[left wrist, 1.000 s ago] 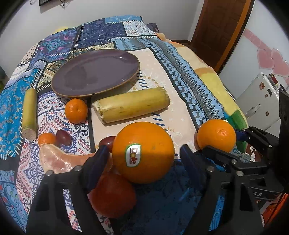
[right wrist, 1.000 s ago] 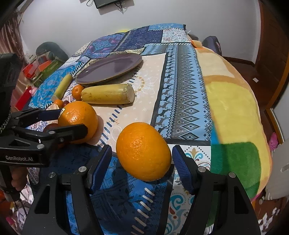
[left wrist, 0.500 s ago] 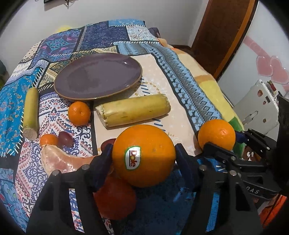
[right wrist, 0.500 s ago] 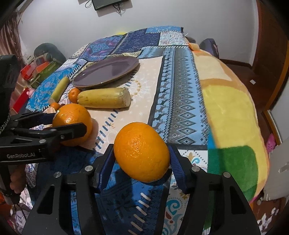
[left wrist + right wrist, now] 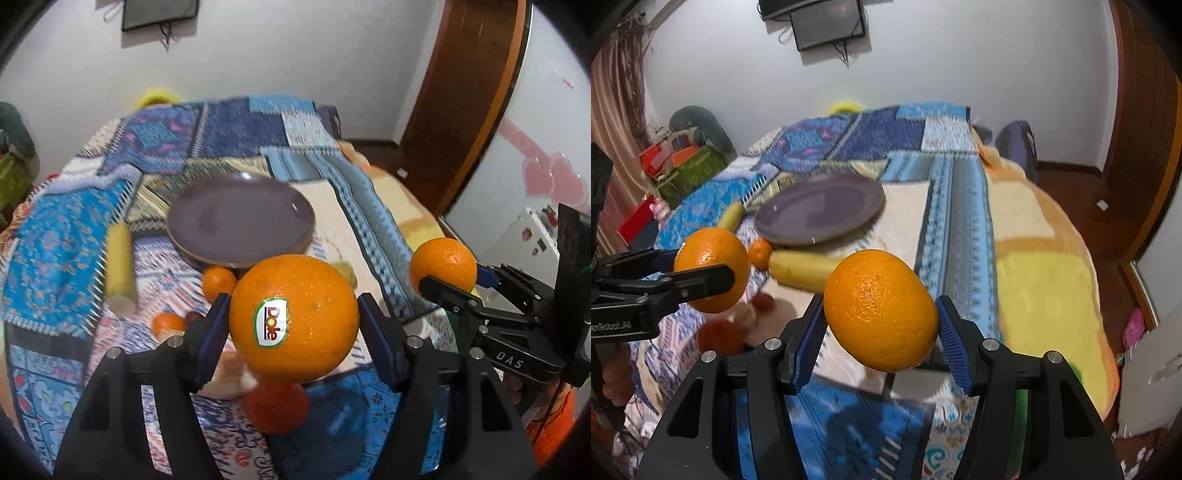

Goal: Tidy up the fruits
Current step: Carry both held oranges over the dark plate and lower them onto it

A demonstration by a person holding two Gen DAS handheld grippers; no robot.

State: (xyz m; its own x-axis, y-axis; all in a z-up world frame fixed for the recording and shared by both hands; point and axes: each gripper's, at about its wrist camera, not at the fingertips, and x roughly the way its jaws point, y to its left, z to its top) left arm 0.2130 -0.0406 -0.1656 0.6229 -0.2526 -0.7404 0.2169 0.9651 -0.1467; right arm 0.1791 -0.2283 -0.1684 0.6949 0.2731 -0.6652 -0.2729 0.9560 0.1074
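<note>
Now each claw clamped on an orange, left claw (image 5: pixel 293 319) on stickered orange (image 5: pixel 293 319), right claw (image 5: pixel 881 310) on plain orange (image 5: pixel 881 310), purple plate (image 5: pixel 240 230) beyond.

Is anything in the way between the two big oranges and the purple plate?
Nothing blocks them from above. The stickered orange and the plain orange are both gripped and lifted off the blanket. A small mandarin and a banana piece lie just before the empty purple plate, below the path.

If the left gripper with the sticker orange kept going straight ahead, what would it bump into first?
Probably the purple plate. The left gripper, shut on the sticker orange, points downward across the blanket toward it. The small tangerine lies nearer but slightly left; depth is unclear.
</note>
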